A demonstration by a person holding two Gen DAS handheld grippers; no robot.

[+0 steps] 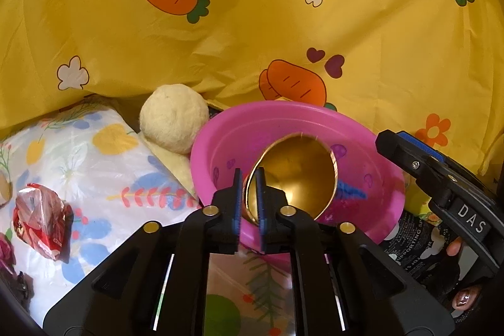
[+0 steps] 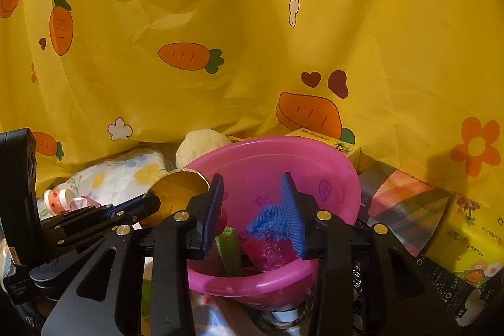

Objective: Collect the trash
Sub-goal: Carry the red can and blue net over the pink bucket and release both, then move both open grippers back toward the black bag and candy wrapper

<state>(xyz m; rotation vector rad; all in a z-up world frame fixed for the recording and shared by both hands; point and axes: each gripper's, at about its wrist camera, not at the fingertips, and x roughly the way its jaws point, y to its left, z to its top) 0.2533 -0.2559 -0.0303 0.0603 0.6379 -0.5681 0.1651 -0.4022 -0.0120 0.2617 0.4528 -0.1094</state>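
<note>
in the left wrist view, the left gripper (image 1: 249, 203) is seen closed on the rim of a gold paper plate (image 1: 296, 175), one blue pad on each face of the thin edge. the plate is held tilted, almost on edge, its shiny concave side turned to the camera, over the near part of a pink plastic basin (image 1: 371, 153). a blue fuzzy scrap (image 1: 349, 192) is glimpsed in the basin just right of the plate. the right gripper (image 1: 409, 150) enters this view from the right edge, beside the basin's rim.

only the right wrist view shows the basin's contents plainly: the blue fuzzy scrap (image 2: 267, 221), a green mesh strip (image 2: 229, 251) and a pink mesh piece (image 2: 274, 251) lie at the bottom. the right gripper (image 2: 253, 210) is held above the basin's near rim (image 2: 252, 282) with its fingers spread apart and nothing between them. the left gripper (image 2: 132, 205) is seen from the side at the left, with the gold paper plate (image 2: 178, 188) over the basin's left rim.

only the left wrist view shows a crumpled red wrapper (image 1: 41, 219) lying on the floral cloth (image 1: 94, 166) of the tabletop, well left of the basin. a cream fuzzy ball (image 1: 173, 118) rests behind the basin's left side. a small roll of patterned tape (image 2: 58, 199) shows only in the right wrist view. boxes (image 2: 406, 203) stand to the basin's right. a yellow carrot-print sheet (image 1: 252, 21) hangs behind everything.
</note>
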